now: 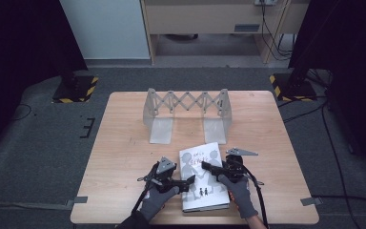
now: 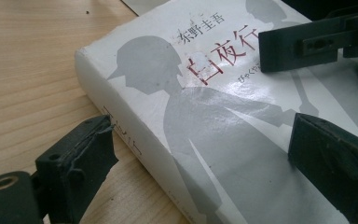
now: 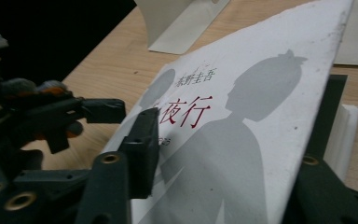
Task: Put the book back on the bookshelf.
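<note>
Scene: a person at a wooden table (image 1: 124,143), a hand-held gripper in each gloved hand, both working on a white book (image 1: 202,176).
Book: it sits at the near middle of the table, in front of a folding metal rack (image 1: 187,112), which stands well apart from it.
Cover: grey silhouettes of two figures on white; black characters 東野圭吾 across the top, larger red characters below them ending 夜行, and a line of small print too fine to read.
Spine: faint grey lettering, unreadable at this angle.
Left gripper (image 1: 183,182): jaws spread wide; one black jaw stands beside the spine over the table, the other over the cover, neither clearly pressing.
Right gripper (image 1: 210,168): its jaws bracket the front cover, one on top of the printed face, one under the lifted edge; whether the pads actually pinch the cover cannot be told.
Cover edge: raised at the right gripper's side, with the white page block (image 3: 347,135) showing beneath it.
</note>
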The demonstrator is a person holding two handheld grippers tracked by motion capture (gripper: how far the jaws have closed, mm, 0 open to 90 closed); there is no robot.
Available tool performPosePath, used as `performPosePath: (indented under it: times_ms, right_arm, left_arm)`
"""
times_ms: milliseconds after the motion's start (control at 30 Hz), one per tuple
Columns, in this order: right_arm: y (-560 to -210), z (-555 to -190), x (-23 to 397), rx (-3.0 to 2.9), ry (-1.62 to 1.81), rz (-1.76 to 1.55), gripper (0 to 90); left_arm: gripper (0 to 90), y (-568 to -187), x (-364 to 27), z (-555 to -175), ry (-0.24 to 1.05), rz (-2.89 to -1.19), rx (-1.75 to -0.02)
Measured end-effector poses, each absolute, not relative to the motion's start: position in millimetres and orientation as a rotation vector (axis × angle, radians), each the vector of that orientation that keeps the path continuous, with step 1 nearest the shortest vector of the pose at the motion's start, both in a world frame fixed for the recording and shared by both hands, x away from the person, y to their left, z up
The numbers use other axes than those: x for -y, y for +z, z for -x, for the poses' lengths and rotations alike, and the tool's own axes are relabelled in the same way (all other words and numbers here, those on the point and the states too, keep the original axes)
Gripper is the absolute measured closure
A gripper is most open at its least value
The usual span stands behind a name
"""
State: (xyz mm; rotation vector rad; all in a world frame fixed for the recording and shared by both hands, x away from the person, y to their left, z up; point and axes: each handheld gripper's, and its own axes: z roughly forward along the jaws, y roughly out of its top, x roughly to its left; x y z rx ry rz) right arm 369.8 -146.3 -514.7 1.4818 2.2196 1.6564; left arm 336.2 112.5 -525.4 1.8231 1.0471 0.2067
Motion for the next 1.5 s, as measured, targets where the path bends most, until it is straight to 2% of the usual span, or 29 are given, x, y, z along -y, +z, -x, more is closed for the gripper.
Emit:
performPosePath:
  times_ms: [300,533,767,1300,1500]
  right_arm:
    - [-501,-363,148,-2.16,1.752,-1.486,70.5]
    - [-490,-352,148,-2.126,1.879,-1.345,74.9]
    - [-484,-346,149,-2.11,1.932,-1.279,76.4]
    - [-476,-342,152,-2.148,2.022,-1.18,79.1]
    - [-477,-348,151,-2.196,1.945,-1.201,75.2]
  left_arm:
    - [7.7,-523,-118,-337,0.155,-1.783,-1.045]
    - [0.0,-520,-122,-337,0.1,-1.744,-0.993]
    - [0.0,-517,-123,-335,0.11,-1.74,-0.965]
    - [0.0,-530,-135,-348,-0.155,-1.655,-0.893]
    - [2.4,-532,-136,-349,-0.198,-1.667,-0.947]
